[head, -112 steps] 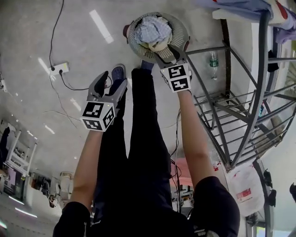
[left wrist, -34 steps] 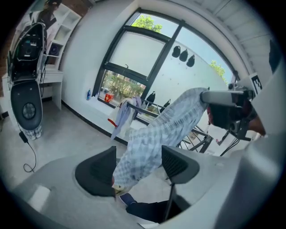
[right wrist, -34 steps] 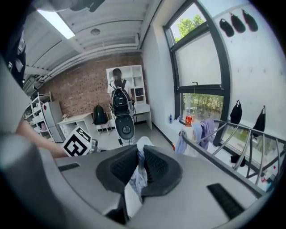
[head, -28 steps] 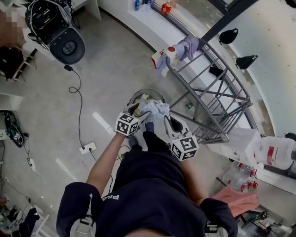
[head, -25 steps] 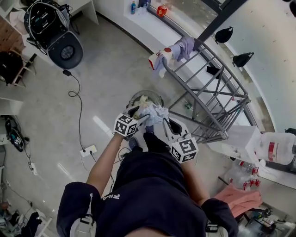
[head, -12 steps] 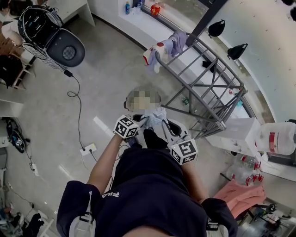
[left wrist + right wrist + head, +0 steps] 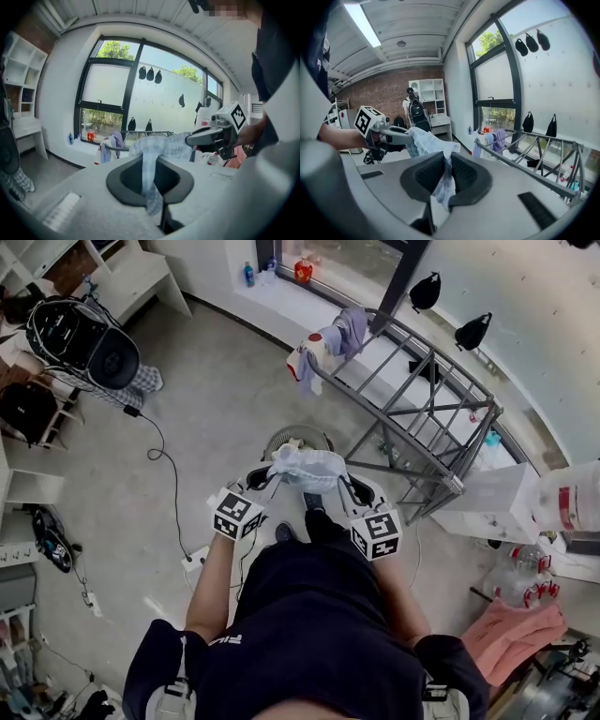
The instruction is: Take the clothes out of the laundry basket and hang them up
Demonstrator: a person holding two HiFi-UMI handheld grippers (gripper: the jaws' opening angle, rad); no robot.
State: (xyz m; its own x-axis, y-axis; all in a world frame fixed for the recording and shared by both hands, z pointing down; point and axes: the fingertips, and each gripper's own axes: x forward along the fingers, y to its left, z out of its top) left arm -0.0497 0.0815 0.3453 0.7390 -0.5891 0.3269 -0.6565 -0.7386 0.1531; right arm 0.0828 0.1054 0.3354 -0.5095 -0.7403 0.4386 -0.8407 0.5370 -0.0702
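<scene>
Clamped tight, both pairs of jaws pinch one pale checked garment (image 7: 307,465). Our left gripper (image 7: 273,474) holds its left end and our right gripper (image 7: 346,480) its right end. The cloth sags between them at the middle of the frame, lifted clear of everything below it. In each gripper view a strip of the fabric (image 7: 149,161) runs down through the closed jaws.

Just above the garment in the frame, one round laundry basket (image 7: 281,436) stands on the glossy grey floor (image 7: 216,399), with more cloth inside. A cable and one power strip (image 7: 197,559) lie at the left, near our feet. One grey metal drying rack (image 7: 412,418) slants across the upper right, close beside the basket. Two pieces are draped at its far end, one purple (image 7: 350,327) and one white (image 7: 307,360).

Open floor spreads to the upper left as far as a white desk (image 7: 131,277). Beyond the rack, two bottles (image 7: 247,275) stand on the window sill, and two dark pouches (image 7: 424,292) hang on the pane.
</scene>
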